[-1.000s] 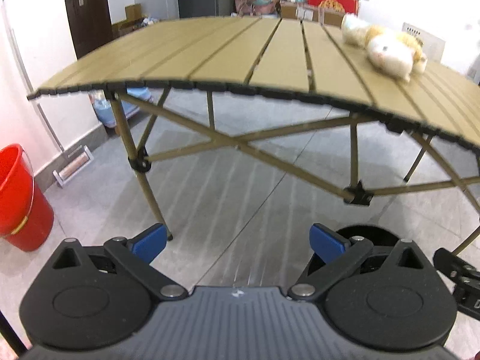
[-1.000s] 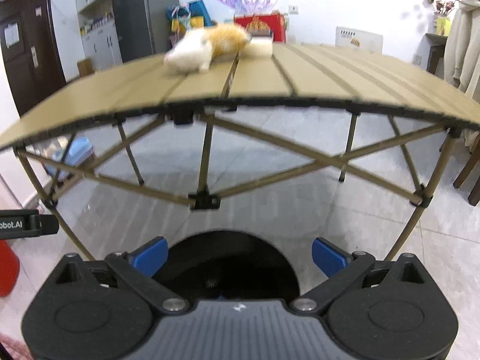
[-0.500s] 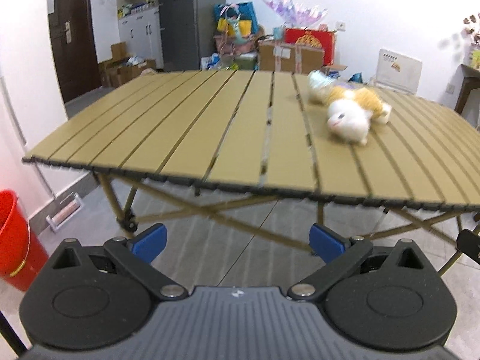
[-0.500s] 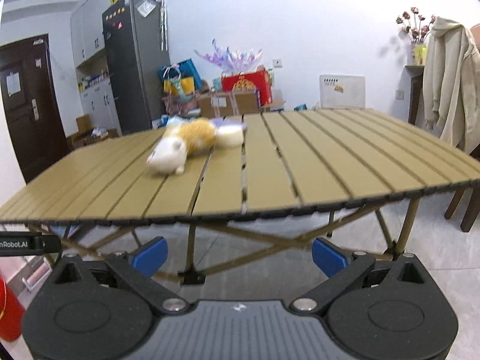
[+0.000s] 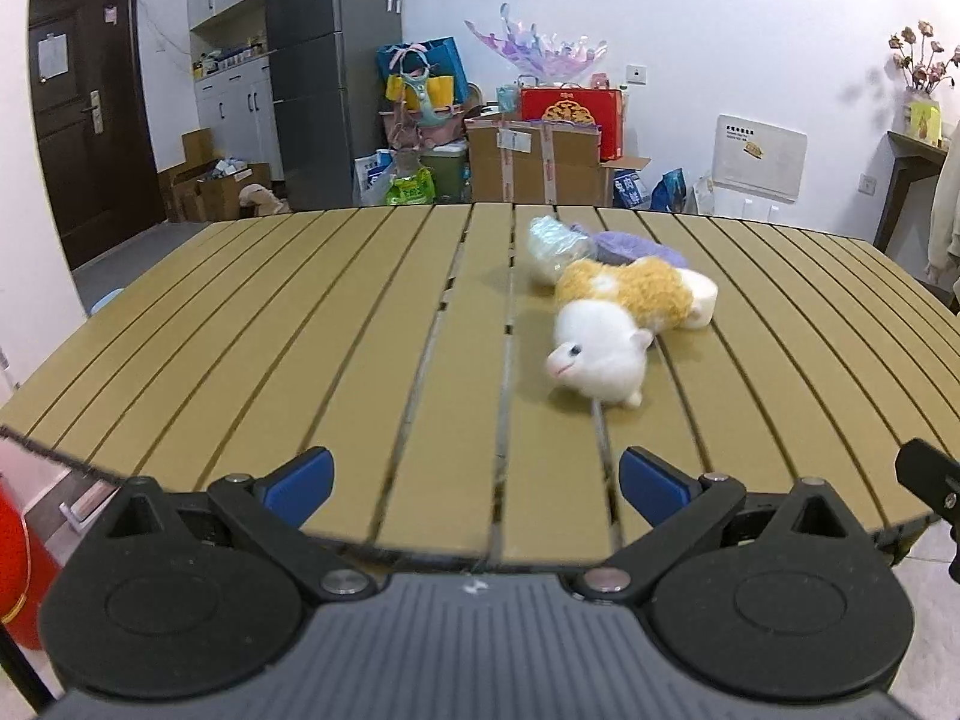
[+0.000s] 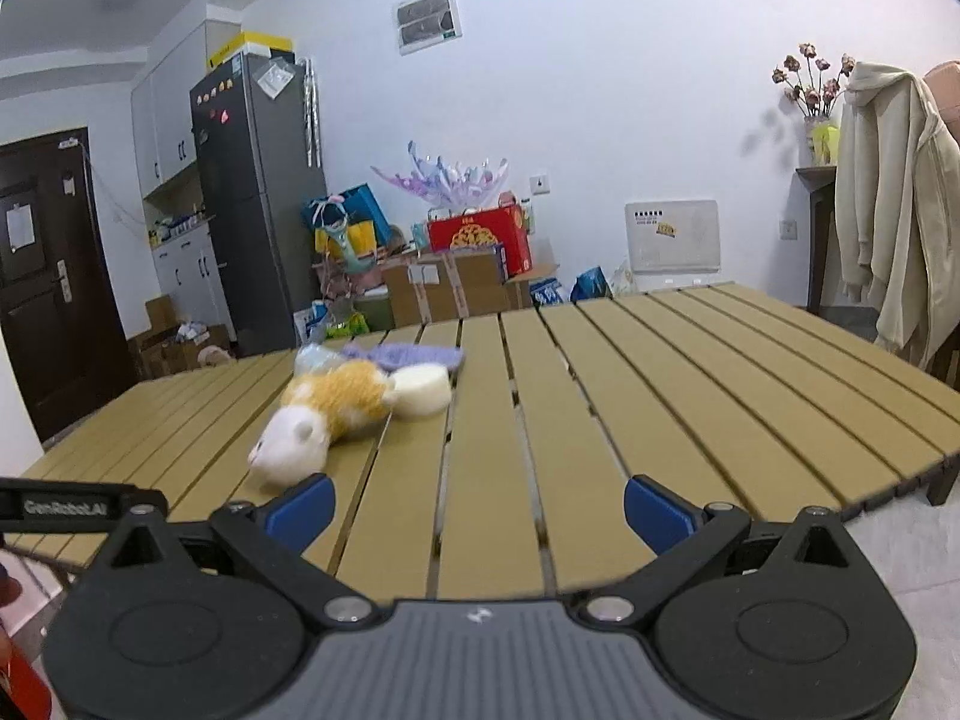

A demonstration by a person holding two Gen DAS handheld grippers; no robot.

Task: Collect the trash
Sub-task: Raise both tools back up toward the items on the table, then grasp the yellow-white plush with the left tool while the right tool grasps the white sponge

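Left wrist: left tongs (image 5: 474, 483) and right tongs (image 6: 477, 510) gape empty; plush toy (image 5: 618, 324) beside possibly crumpled wrapper (image 5: 555, 243).

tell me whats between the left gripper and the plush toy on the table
Only bare table slats. In the left wrist view, nothing lies between the open left gripper and the plush toy.

A slatted tan table (image 5: 336, 324) carries one small cluster: a white-and-orange plush toy (image 5: 624, 318) lying on its side, with a crumpled clear plastic wrapper (image 5: 555, 243) and a purple fuzzy cloth (image 5: 630, 245) touching it at the far end.
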